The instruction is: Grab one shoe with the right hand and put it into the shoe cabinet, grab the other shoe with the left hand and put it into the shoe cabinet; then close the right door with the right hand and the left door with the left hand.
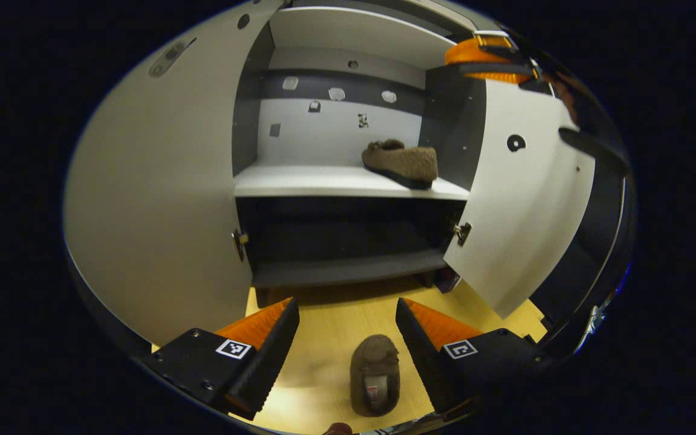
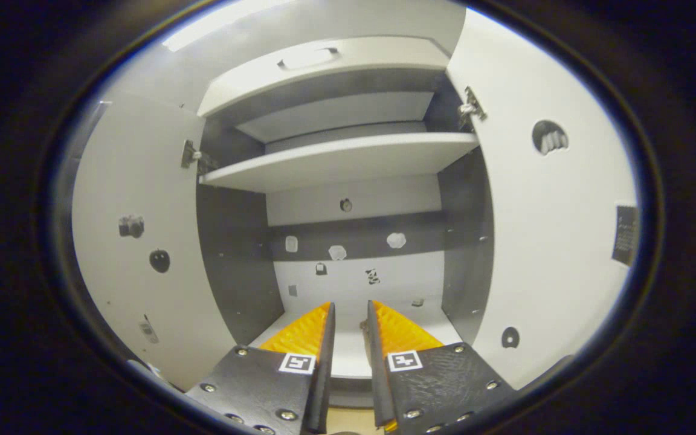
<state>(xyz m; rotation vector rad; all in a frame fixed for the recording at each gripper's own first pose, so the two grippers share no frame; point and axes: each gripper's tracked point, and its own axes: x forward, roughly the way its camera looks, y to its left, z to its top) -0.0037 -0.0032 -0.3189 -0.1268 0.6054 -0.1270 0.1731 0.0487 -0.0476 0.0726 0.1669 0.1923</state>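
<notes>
Slipper (image 1: 374, 374) on the floor is what your next move turns on: in the left gripper view it lies on the pale wooden floor (image 1: 336, 314) directly between and just beyond the two fingers of your left gripper (image 1: 347, 329), its long axis running straight away from you, toward the shoe cabinet (image 1: 348, 181), with the opening for the foot at the near end. The jaws stand wide apart with nothing between the pads, so the shoe sits roughly centred in the gap and the fingers would close across its width. That makes the left gripper the nearer one for this pickup, as the task asks. The other slipper (image 1: 401, 163) already rests on the white middle shelf (image 1: 299, 180), toward the right side, seemingly close to the inner wall there. Both doors hang open: the left door (image 1: 161, 199) swung wide, the right door (image 1: 523, 205) angled out. In the right gripper view your right gripper (image 2: 351, 326) points into the cabinet, jaws narrow with only a slim gap and holding nothing. Judging from this, you are about halfway: one shoe stowed, one to grab, both doors to close.
</notes>
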